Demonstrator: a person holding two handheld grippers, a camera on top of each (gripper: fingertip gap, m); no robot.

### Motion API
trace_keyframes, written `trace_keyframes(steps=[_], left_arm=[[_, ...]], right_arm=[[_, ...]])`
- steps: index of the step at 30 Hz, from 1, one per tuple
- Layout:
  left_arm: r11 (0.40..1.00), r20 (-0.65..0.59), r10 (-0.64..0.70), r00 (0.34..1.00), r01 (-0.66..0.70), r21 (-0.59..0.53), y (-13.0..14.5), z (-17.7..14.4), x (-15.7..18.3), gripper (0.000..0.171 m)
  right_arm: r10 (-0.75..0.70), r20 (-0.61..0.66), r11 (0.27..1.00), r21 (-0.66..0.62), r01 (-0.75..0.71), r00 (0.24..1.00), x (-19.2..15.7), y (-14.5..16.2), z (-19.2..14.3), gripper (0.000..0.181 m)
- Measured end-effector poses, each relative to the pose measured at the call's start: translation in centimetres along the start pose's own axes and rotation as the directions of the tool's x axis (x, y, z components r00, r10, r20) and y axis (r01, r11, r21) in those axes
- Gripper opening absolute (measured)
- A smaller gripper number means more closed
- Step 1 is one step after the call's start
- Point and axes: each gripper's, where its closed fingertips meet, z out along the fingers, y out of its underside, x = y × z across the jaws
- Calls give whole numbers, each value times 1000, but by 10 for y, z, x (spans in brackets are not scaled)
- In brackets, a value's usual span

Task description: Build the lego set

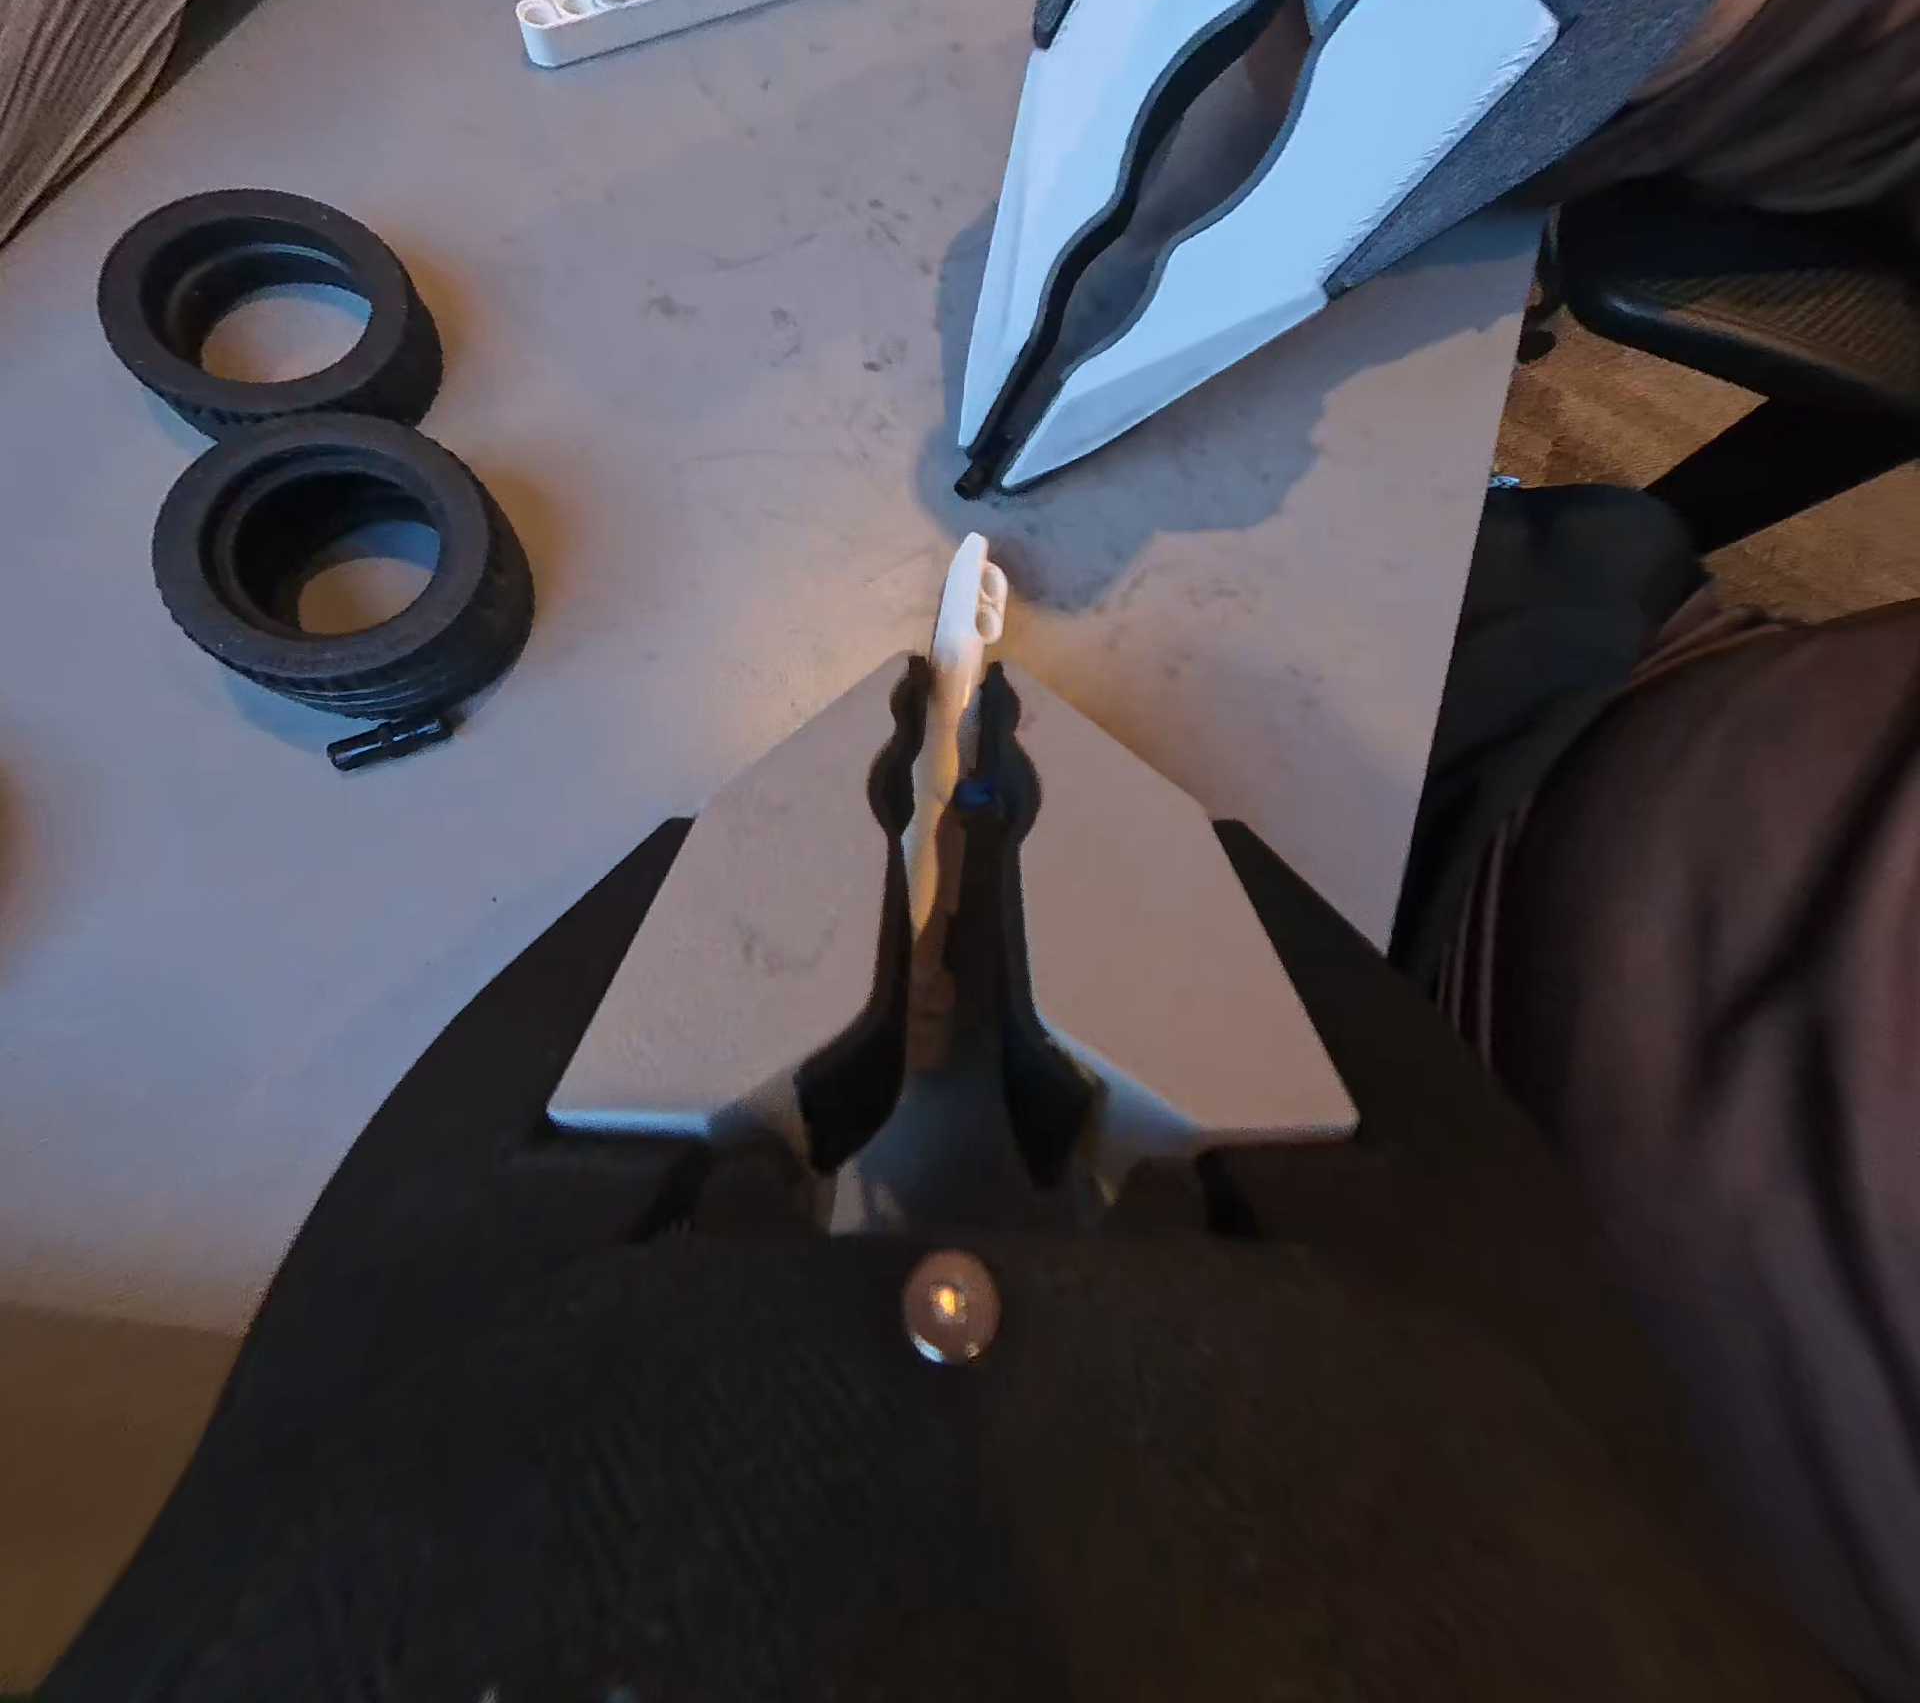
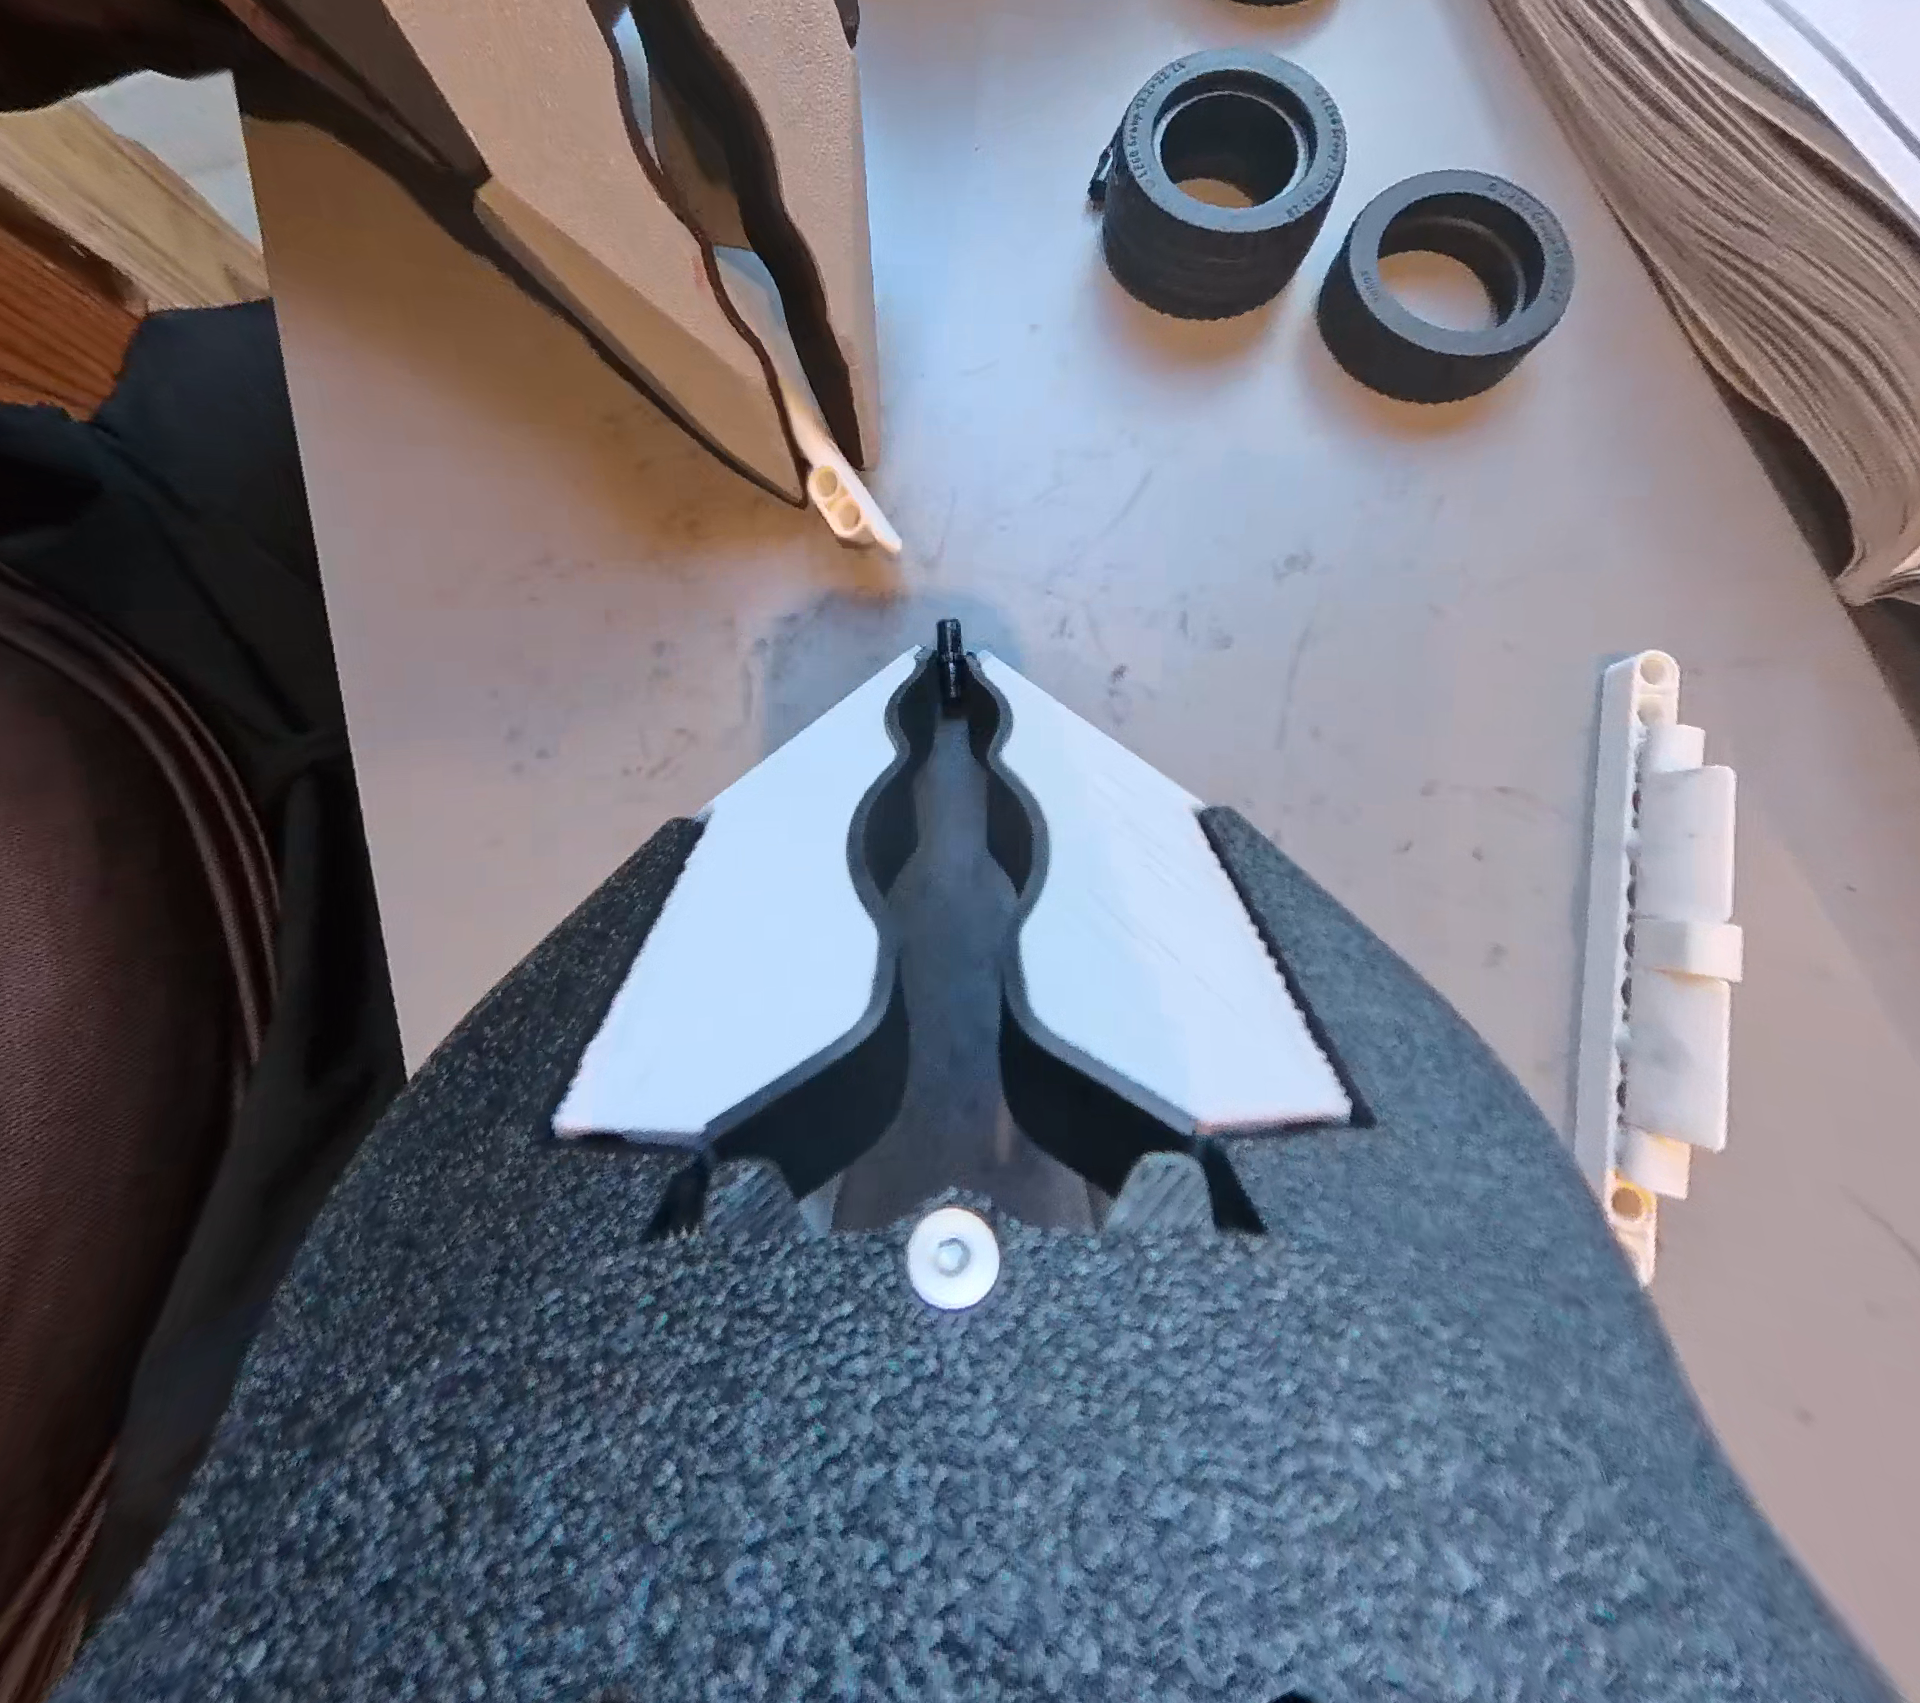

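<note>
Smudged grey tabletop [image 1: 623,323]; left gripper [image 1: 953,679] clenching slim white holed beam [image 1: 961,614] lengthwise, pointing forward; right gripper [image 2: 948,661] pinching short black pin [image 2: 949,654].

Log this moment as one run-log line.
left gripper: shut on white beam | right gripper: shut on black pin | pin and beam: apart

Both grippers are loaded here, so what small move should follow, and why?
Probably ease the right gripper forward to line its black pin up with a hole in the white beam pinched by the left gripper. Both are shut on their parts, tips facing, with a small gap between pin and beam.
</note>
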Motion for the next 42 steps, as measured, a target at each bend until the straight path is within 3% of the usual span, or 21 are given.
trace_keyframes(steps=[1,11,18,21,24,28,31,35,39,42], left_arm=[[1000,-5,1,1000,-1,1,0,0,1,9],[995,46,83,995,-80,-51,2,-5,5,23],[998,14,-41,999,42,-49,3,-2,3,11],[998,108,-57,992,60,-23,3,-6,-10,11],[982,187,-167,968,147,116,-7,-20,-29,11],[884,200,-374,906,284,371,-37,-56,-62,11],[899,237,-398,886,325,294,-40,-50,-78,11],[967,371,-255,893,229,115,-44,-35,-93,11],[989,368,-81,926,120,-84,-45,-17,-94,12],[987,362,19,932,40,-156,-45,-13,-91,14]], right_arm=[[0,-3,1000,4,0,1000,0,0,-1,5],[57,41,995,76,-60,998,0,-8,-10,5],[74,22,992,99,-76,997,4,-7,-17,5],[81,-5,992,93,-80,997,8,-5,-18,5],[65,-60,996,62,-62,996,15,1,-15,5],[10,-69,1000,25,-8,998,11,0,-6,5],[-24,-64,1000,6,24,998,7,0,-1,5],[-41,-59,999,2,41,997,3,1,-2,5],[-45,-74,999,3,45,996,4,4,-6,5],[-27,-89,1000,10,28,996,8,4,-9,5]])
